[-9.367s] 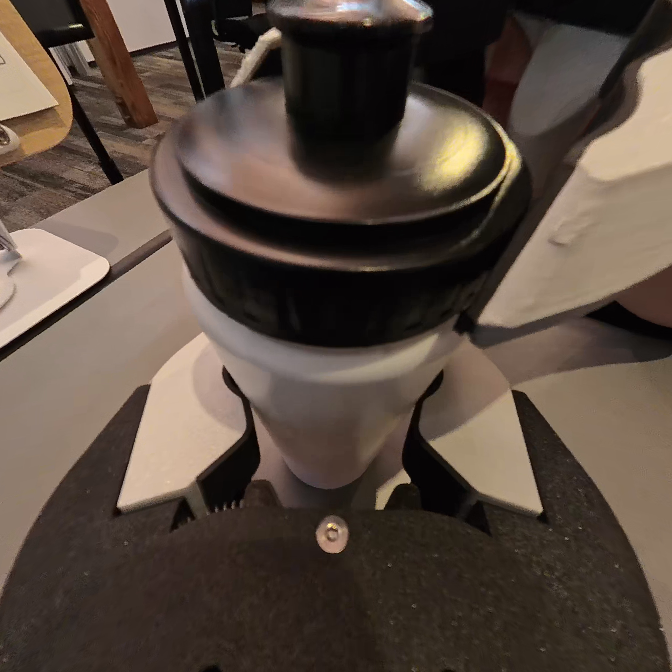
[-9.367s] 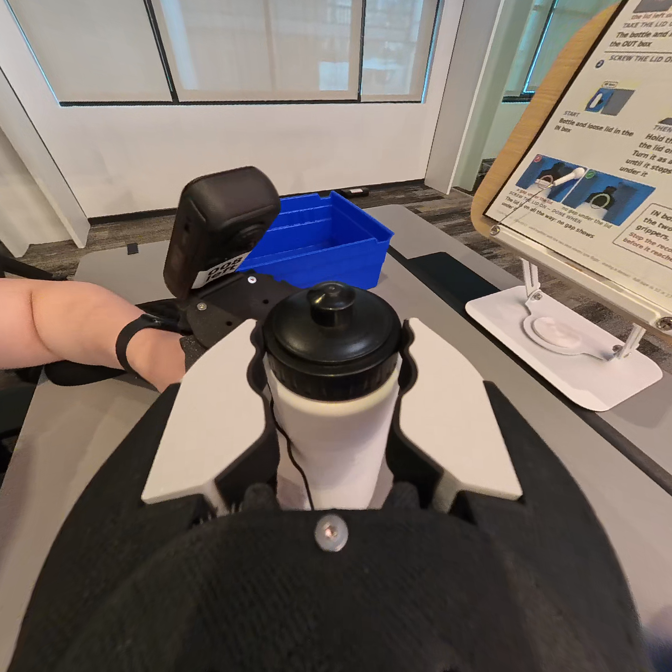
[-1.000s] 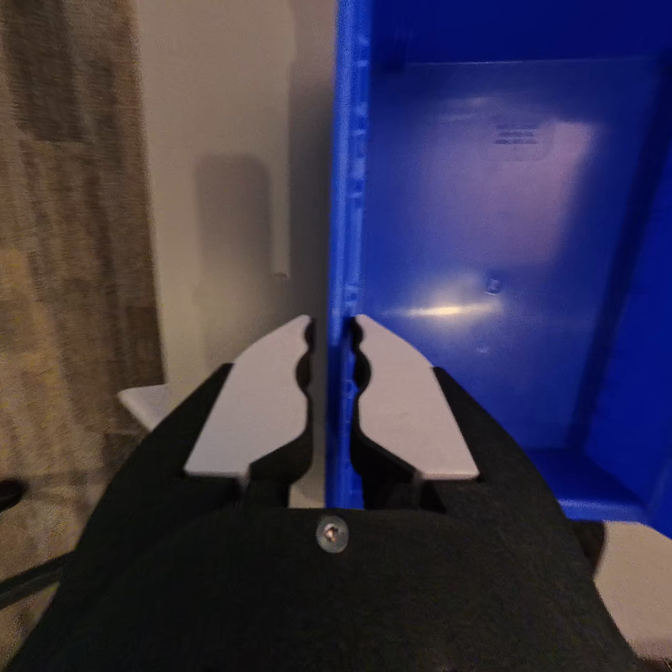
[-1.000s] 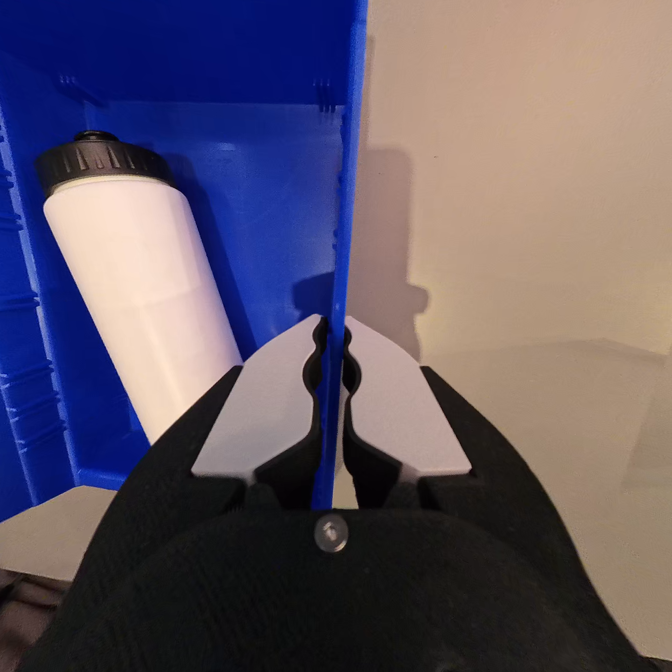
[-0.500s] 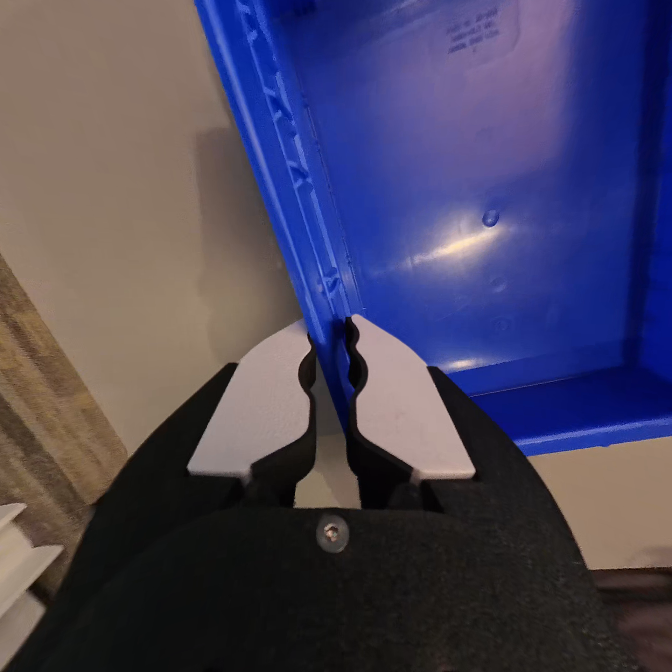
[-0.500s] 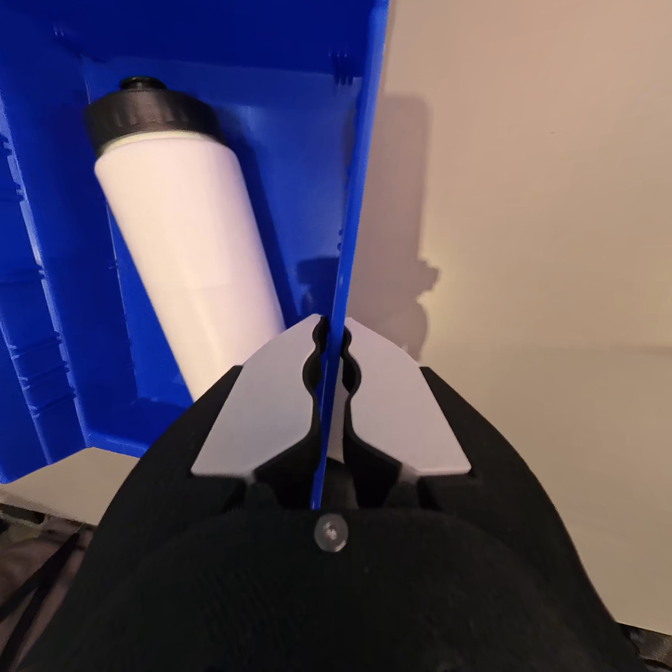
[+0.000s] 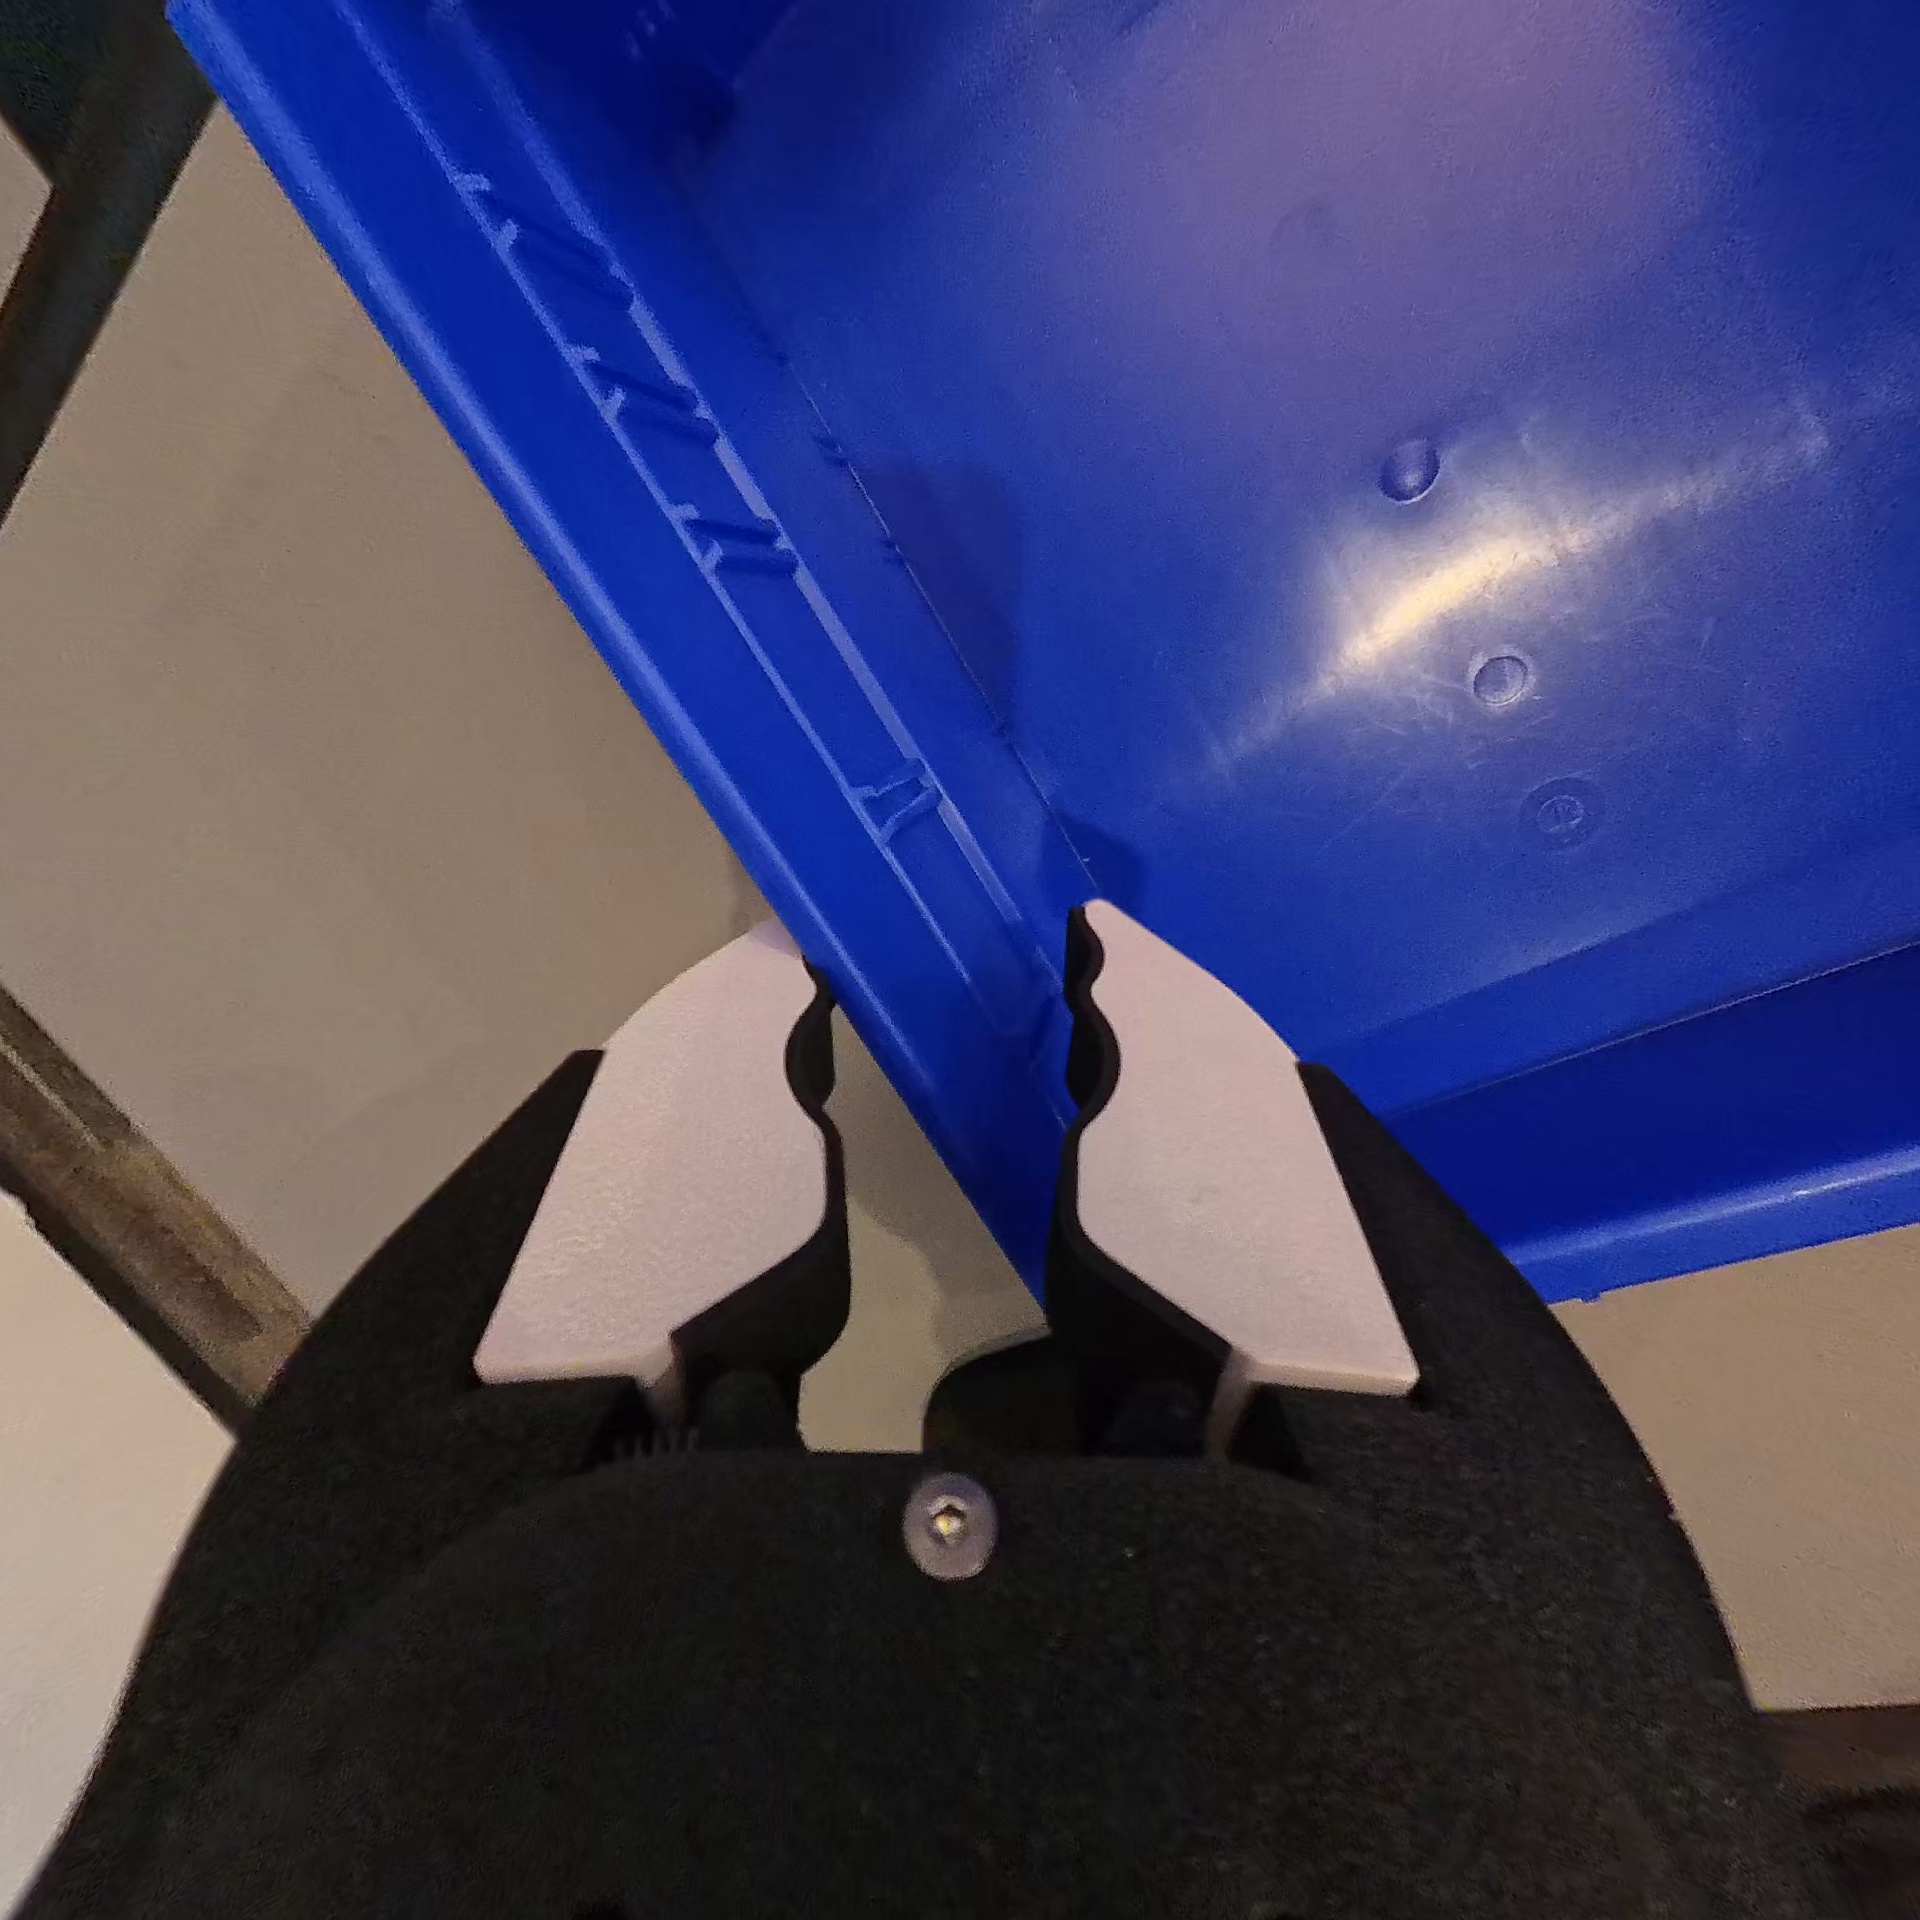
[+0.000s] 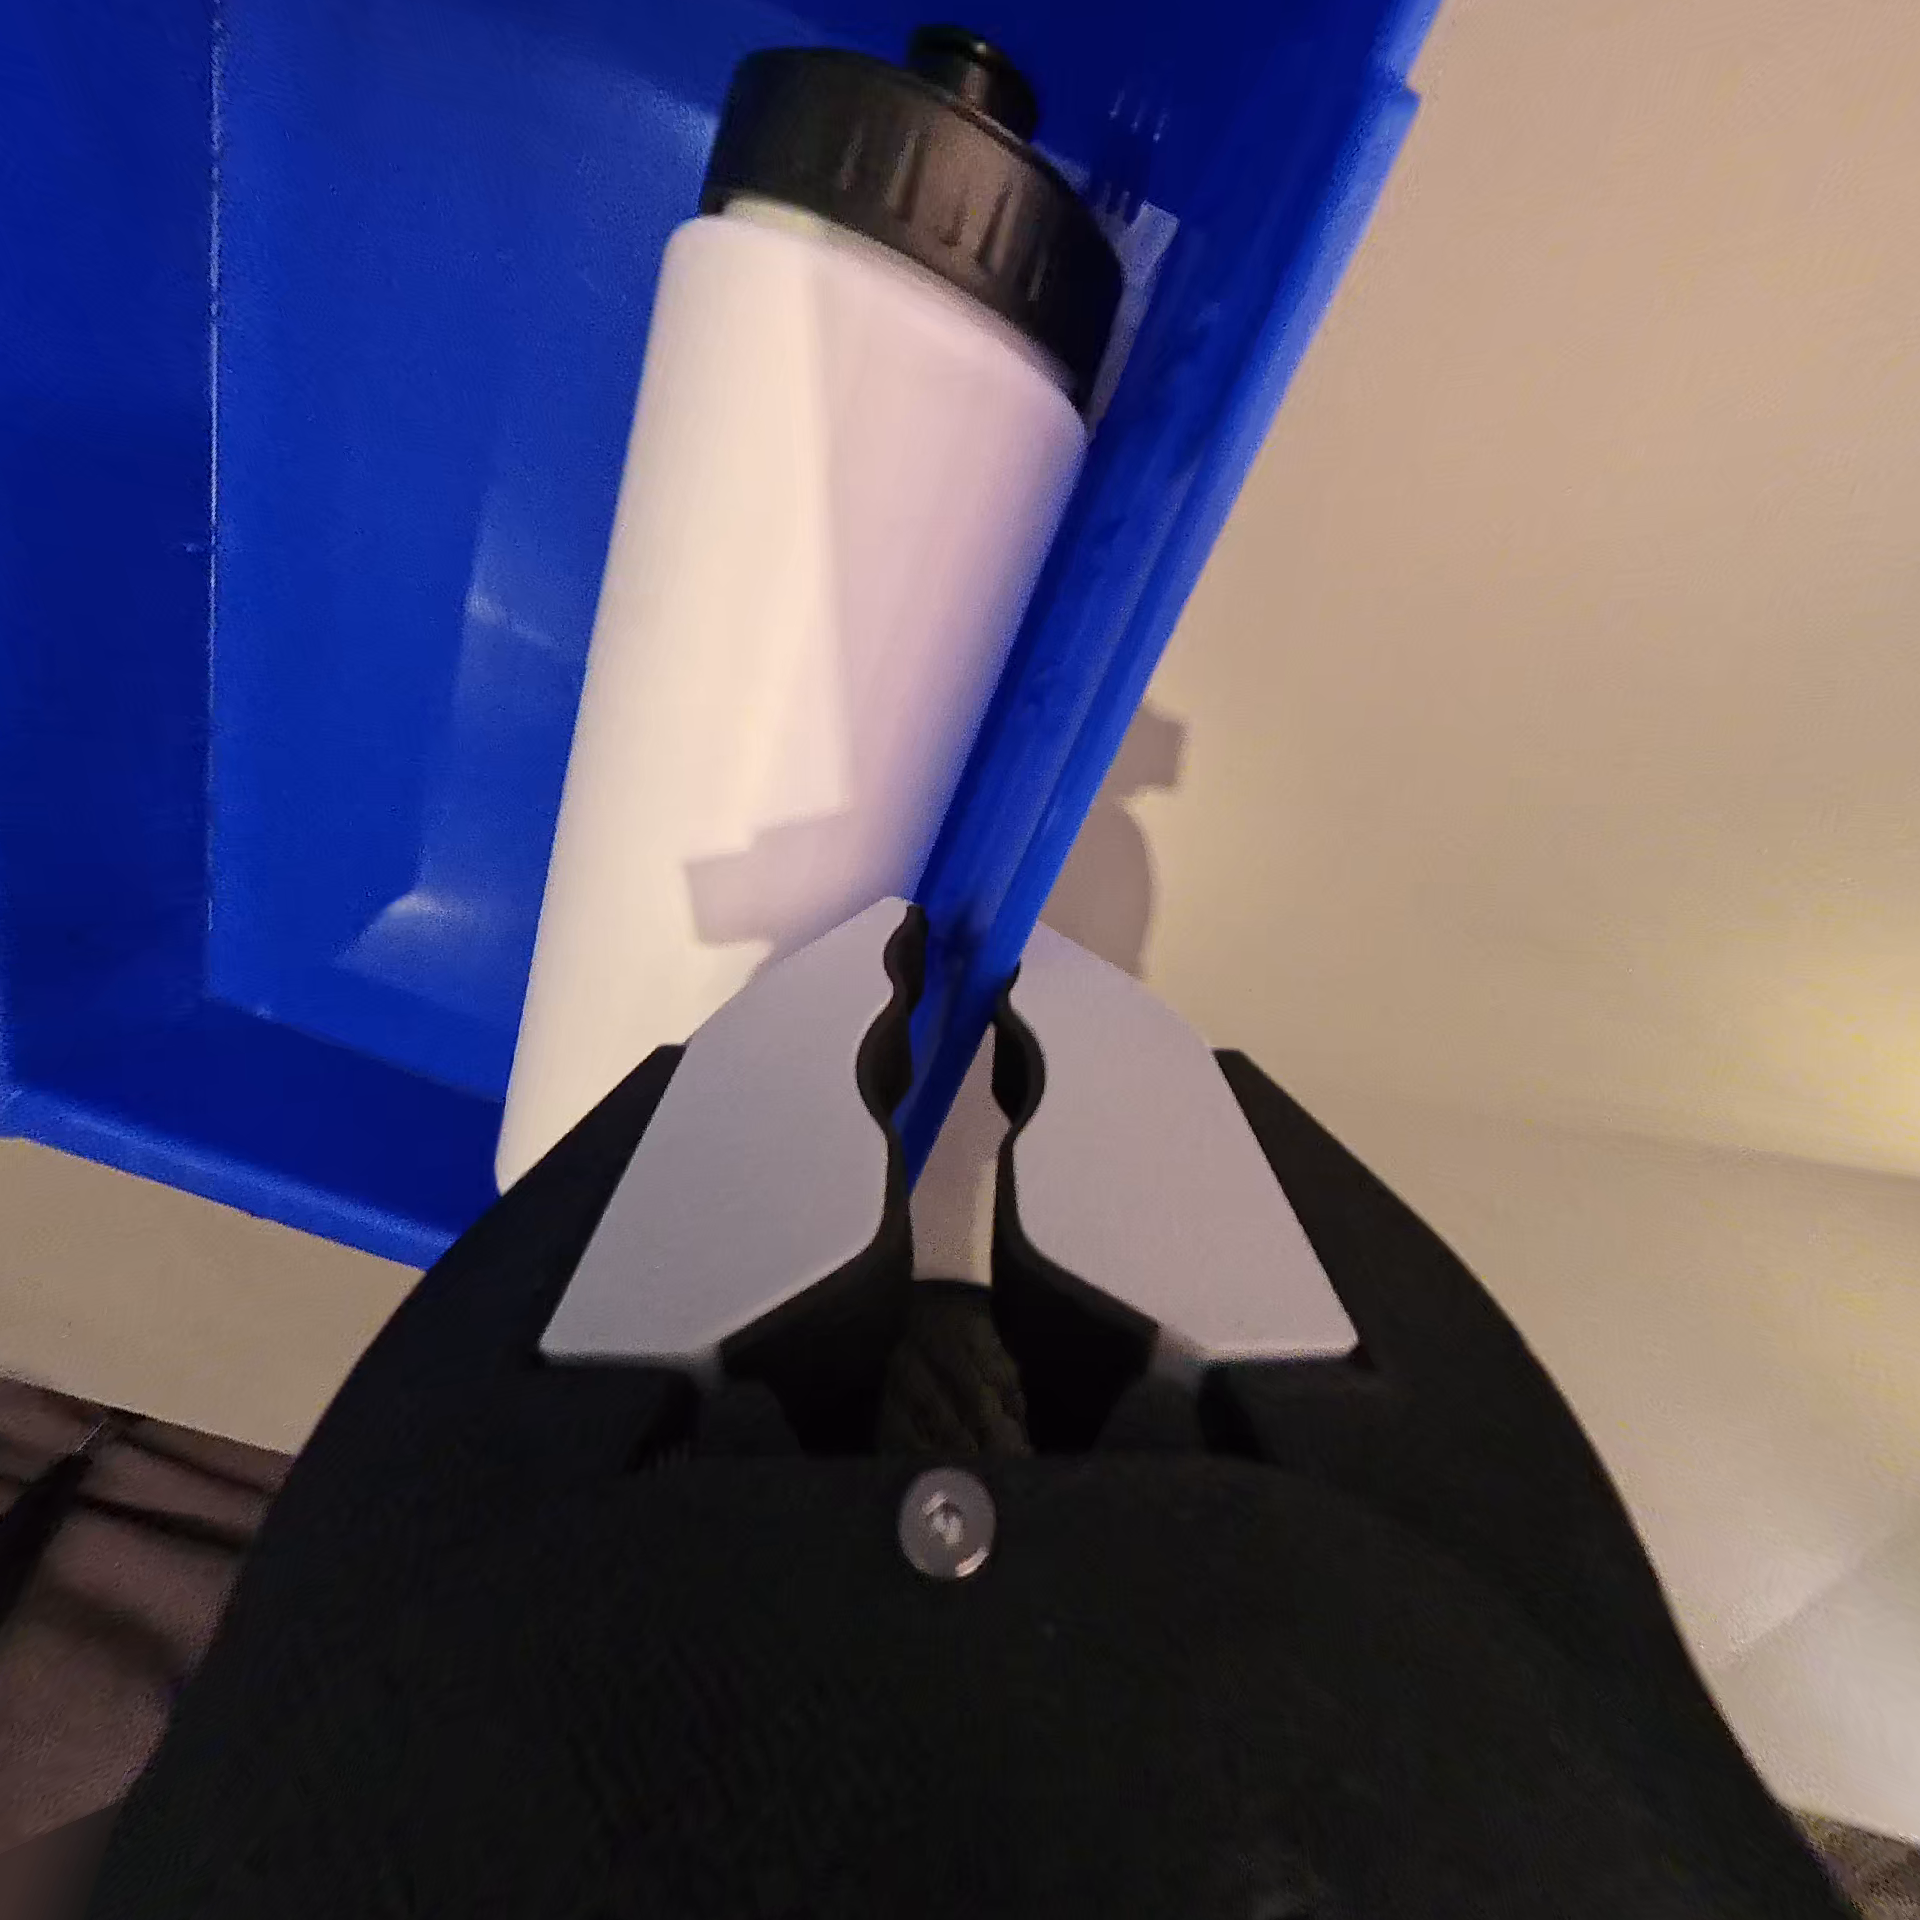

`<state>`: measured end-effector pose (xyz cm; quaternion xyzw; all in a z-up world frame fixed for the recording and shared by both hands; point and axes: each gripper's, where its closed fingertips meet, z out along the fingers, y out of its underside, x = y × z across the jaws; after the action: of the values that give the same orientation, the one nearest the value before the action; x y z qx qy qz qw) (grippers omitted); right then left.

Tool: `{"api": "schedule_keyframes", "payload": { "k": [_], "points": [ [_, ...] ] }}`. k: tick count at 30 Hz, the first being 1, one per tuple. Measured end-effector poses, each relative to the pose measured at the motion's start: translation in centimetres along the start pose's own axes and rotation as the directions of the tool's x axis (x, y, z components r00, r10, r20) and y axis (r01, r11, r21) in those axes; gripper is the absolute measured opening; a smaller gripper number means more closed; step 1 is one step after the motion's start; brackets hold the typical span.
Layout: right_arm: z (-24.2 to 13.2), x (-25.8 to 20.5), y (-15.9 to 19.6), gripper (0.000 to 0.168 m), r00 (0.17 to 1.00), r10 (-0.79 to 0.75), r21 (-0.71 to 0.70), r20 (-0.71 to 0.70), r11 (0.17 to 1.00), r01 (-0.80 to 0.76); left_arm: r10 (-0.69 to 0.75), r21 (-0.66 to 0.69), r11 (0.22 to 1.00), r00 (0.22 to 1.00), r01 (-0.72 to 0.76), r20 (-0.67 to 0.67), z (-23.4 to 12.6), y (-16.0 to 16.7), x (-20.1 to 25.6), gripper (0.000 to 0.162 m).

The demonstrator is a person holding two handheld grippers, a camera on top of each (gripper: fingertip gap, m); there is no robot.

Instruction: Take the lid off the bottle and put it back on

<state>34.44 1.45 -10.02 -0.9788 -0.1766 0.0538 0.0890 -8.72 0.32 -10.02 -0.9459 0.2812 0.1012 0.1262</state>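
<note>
The white bottle with its black lid screwed on lies inside the blue bin, against the bin's right wall. My right gripper is shut on that wall, one finger inside the bin and one outside. In the left wrist view the bin's floor is bare and the bottle is out of sight. My left gripper straddles the bin's left wall, which runs slantwise between the fingers. Its jaws stand well apart.
The bin sits on a pale grey table, also seen in the right wrist view. A dark gap between table sections runs at the left. Dark floor shows past the near table edge.
Since 9.4 s ago the bottle went from both grippers into the bin. In the last second the bin turned in both views, the bottle rolled to the right wall, and my left jaws widened.
</note>
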Motion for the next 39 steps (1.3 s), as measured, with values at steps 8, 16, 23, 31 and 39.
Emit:
{"api": "schedule_keyframes", "payload": {
  "k": [8,16,23,31,39],
  "points": [
    [1.7,0.3,-0.1,0.03,0.997,-0.039,-0.047,-0.069,0.998,0.036,0.029,-0.011,1.0,0.999,-0.029,-0.015,-0.4,-0.1,1.5,0.046],
    [4.9,-0.1,1.3,0.03,0.997,0.067,-0.262,0.024,0.963,-0.059,0.029,-0.003,1.0,0.985,-0.03,-0.168,-1.2,0.3,2.3,0.047],
    [4.8,-0.6,1.0,0.007,0.994,0.054,-0.296,0.098,0.955,-0.023,-0.09,0.269,0.96,0.996,0.08,0.024,-6.9,-0.7,-4.4,0.048],
    [4.3,2.8,1.8,0.007,0.994,0.055,-0.346,0.092,0.938,-0.02,-0.396,0.67,0.725,0.892,0.159,0.217,-15.6,-0.2,-13.0,0.064],
    [1.6,5.4,2.4,0.006,0.998,0.064,-0.3,0.015,0.952,-0.057,-0.518,0.835,0.526,0.839,0.16,0.166,-20.6,1.5,-15.4,0.072]
  ]
}}
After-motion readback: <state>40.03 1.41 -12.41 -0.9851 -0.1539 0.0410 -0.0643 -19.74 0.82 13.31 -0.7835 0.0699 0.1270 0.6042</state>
